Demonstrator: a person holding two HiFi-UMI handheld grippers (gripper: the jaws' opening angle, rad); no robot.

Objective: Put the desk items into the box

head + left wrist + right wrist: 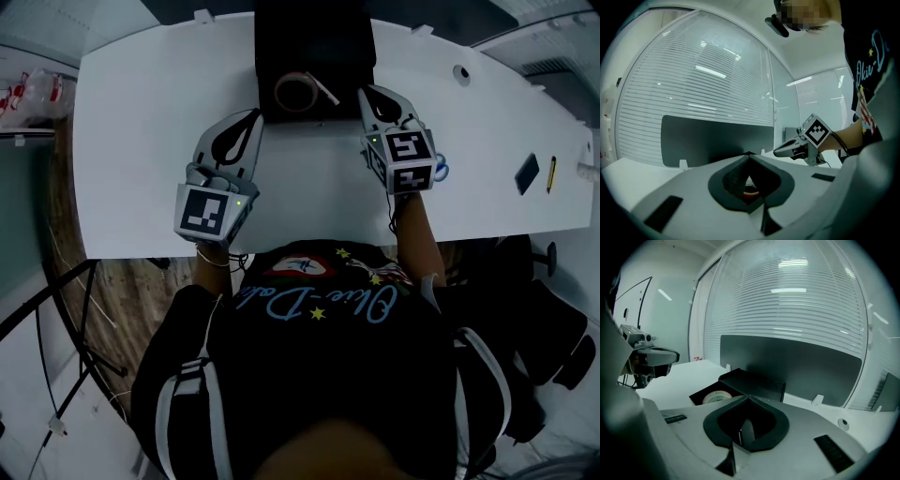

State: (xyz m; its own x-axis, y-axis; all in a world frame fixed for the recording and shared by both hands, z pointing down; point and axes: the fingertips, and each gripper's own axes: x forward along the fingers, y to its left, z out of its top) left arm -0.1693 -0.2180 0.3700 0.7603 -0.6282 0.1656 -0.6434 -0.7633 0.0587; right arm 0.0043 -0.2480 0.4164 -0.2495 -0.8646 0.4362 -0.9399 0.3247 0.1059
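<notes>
A black box (319,37) stands at the desk's far middle with a roll of tape (298,91) inside. My left gripper (253,114) rests on the white desk (141,141) just left of the box's near corner, its jaws shut with nothing between them. My right gripper (366,91) sits at the box's right near corner, jaws also shut and empty. In the right gripper view the box (757,383) and tape roll (717,397) lie just ahead and to the left of the shut tips (748,397). The left gripper view shows its shut tips (749,154) and the right gripper (787,149) beyond.
A small black flat object (528,173) and a yellow pen (551,174) lie near the desk's right edge. Something blue (441,172) peeks out beside the right gripper's marker cube. A dark screen panel (797,364) stands along the desk's back.
</notes>
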